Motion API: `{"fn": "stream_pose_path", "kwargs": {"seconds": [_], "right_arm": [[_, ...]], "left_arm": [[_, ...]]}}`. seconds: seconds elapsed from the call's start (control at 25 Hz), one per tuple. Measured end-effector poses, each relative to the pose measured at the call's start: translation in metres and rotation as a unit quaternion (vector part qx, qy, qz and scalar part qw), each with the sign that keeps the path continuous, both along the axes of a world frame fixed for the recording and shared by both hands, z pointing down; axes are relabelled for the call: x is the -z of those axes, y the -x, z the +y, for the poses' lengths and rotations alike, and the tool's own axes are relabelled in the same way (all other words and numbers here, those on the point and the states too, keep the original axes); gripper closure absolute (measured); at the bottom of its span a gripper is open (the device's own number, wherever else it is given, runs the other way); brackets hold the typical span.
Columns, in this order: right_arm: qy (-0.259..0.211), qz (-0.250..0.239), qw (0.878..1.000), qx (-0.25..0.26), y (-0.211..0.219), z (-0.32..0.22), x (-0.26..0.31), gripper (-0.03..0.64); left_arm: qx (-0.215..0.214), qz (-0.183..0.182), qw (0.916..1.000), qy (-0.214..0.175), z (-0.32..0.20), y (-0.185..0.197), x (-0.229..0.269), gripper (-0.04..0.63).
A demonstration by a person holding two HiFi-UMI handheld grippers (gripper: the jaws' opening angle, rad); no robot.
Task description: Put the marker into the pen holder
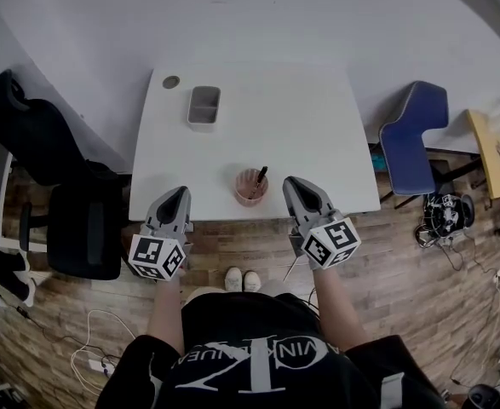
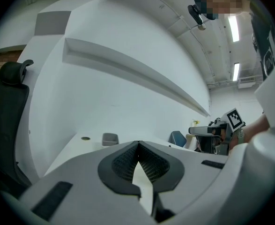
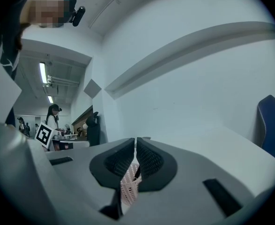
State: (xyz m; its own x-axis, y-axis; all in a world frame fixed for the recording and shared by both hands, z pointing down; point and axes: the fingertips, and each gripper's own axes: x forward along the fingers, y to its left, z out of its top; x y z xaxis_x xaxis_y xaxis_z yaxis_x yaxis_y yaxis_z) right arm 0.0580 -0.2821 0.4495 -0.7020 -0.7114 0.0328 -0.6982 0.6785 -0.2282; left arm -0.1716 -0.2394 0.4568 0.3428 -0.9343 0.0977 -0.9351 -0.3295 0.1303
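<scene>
A pink mesh pen holder (image 1: 250, 187) stands near the table's front edge. A dark marker (image 1: 260, 178) stands in it, tilted, with its top sticking out. My left gripper (image 1: 181, 192) hangs at the table's front edge, left of the holder, shut and empty. The right gripper (image 1: 290, 181) sits just right of the holder, also shut with nothing in it. In the right gripper view the holder (image 3: 128, 190) and marker (image 3: 137, 173) show through the slit below the closed jaws (image 3: 136, 140). In the left gripper view, only white table shows below the touching tips (image 2: 138, 143).
A grey rectangular tray (image 1: 204, 107) and a small round cap (image 1: 171, 82) lie at the back of the white table (image 1: 301, 118). Black chairs (image 1: 79, 220) stand to the left, a blue chair (image 1: 413, 135) to the right. The wall runs behind the table.
</scene>
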Motion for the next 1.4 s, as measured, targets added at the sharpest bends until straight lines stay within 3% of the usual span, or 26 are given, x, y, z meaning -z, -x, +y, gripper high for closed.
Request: {"fn": "stream_pose_path", "kwargs": {"seconds": [1.4], "right_arm": [[-0.006,-0.002,1.000,-0.012,0.001,-0.006,0.009,0.584]], "left_arm": [[0.027,-0.001,0.9994,-0.023,-0.005,0.027,0.020,0.581]]}}
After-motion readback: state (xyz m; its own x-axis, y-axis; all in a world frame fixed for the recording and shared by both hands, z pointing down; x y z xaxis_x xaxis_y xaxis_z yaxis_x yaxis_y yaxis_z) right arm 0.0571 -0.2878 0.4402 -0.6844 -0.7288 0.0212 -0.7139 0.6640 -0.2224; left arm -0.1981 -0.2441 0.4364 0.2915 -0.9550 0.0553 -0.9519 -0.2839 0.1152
